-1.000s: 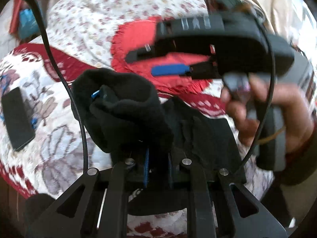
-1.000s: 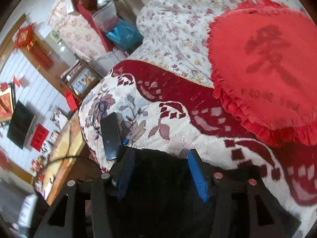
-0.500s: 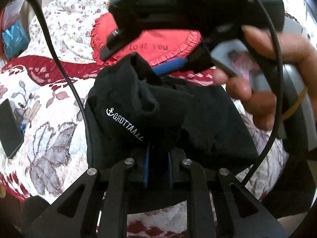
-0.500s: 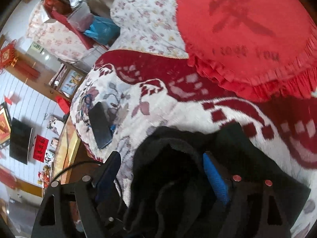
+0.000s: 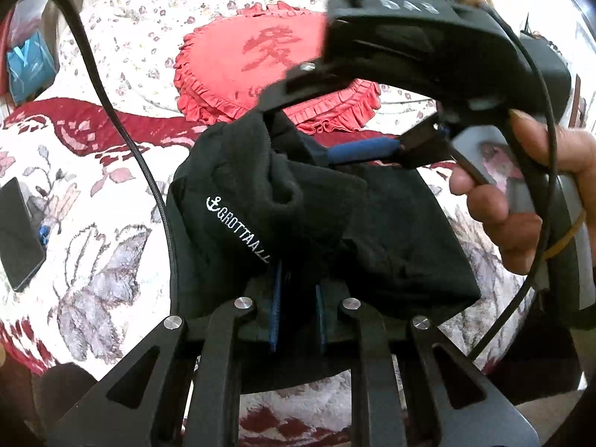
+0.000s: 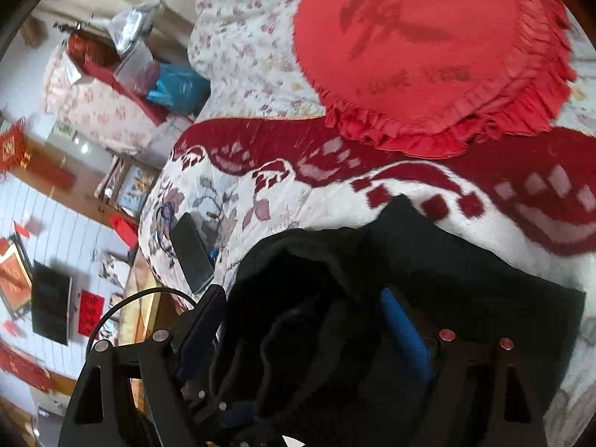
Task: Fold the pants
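Black pants [image 5: 391, 223] with a white anchor logo lie bunched and part-folded on the patterned blanket [image 5: 93, 223]. My left gripper [image 5: 298, 287] is low in the left wrist view and shut on a fold of the pants at their near edge. A hand [image 5: 514, 216] holds my right gripper [image 5: 298, 130] over the far edge of the pants. In the right wrist view that gripper [image 6: 301, 298] stands open, with a loose hump of the pants [image 6: 465, 279] between its fingers. The left finger is off the cloth and the blue pad [image 6: 406, 331] lies against it.
A red heart cushion [image 5: 272, 59] rests on the floral quilt [image 5: 149, 18] behind the pants. A dark phone [image 5: 18, 234] lies at the blanket's left side, near the bed's edge [image 6: 149, 223]. A black cable [image 5: 123, 126] crosses the left wrist view. Bags and furniture stand beyond the bed.
My right gripper's jaws have spread wide and let go of the pants. The raised bundle has come down onto the blanket, logo now showing. My left gripper stays shut on the cloth.
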